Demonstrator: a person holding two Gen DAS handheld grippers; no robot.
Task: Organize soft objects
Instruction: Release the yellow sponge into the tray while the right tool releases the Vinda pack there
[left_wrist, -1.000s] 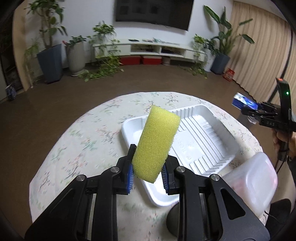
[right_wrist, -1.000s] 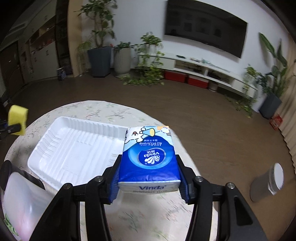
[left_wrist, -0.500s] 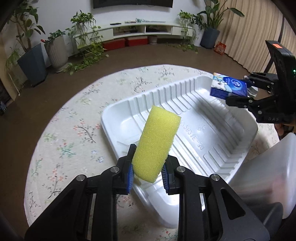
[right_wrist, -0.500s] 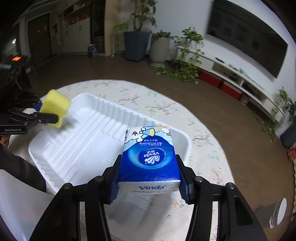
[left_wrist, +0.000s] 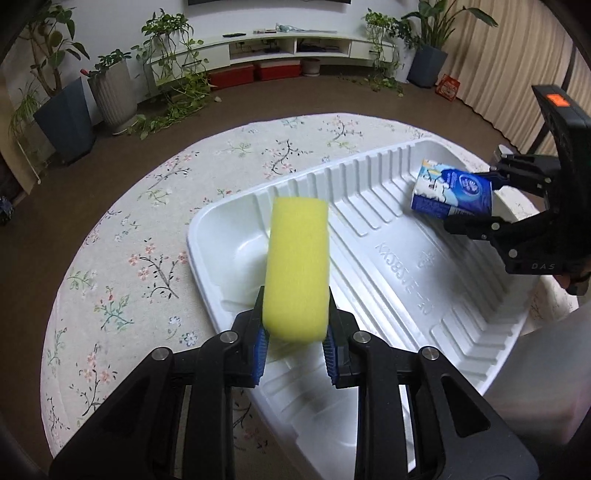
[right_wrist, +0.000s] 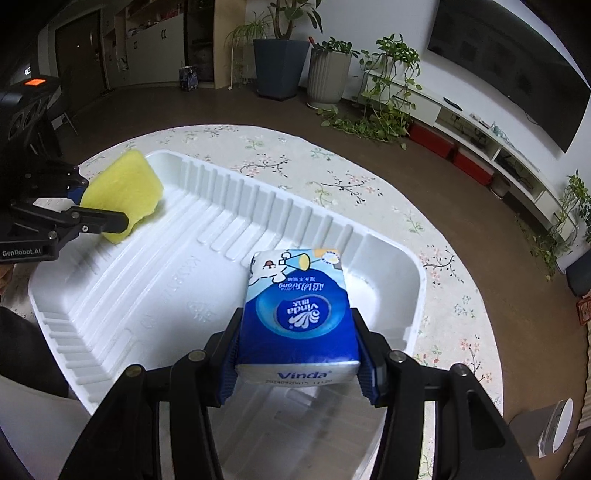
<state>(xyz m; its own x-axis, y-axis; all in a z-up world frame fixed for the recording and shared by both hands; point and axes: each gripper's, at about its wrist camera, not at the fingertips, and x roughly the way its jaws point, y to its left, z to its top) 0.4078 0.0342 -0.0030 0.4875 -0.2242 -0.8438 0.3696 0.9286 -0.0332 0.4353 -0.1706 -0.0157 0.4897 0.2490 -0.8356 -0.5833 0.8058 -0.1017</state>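
Note:
My left gripper (left_wrist: 295, 354) is shut on a yellow sponge (left_wrist: 298, 266) and holds it over the near-left end of a white ribbed foam tray (left_wrist: 436, 332). My right gripper (right_wrist: 297, 373) is shut on a blue Vinda tissue pack (right_wrist: 297, 314) and holds it over the tray's (right_wrist: 166, 280) other end. The tissue pack (left_wrist: 452, 195) and right gripper (left_wrist: 472, 201) show at the right of the left wrist view. The sponge (right_wrist: 123, 194) and left gripper (right_wrist: 101, 201) show at the left of the right wrist view.
The tray lies on a round table with a floral cloth (left_wrist: 155, 221). A translucent plastic container (left_wrist: 535, 373) stands by the tray's near right corner. A metal can (right_wrist: 550, 424) lies on the floor by the table.
Both grippers have moved down and inward over the tray, with the sponge and the tissue pack lower and closer to its floor. The sponge now stands more upright in the left jaws.

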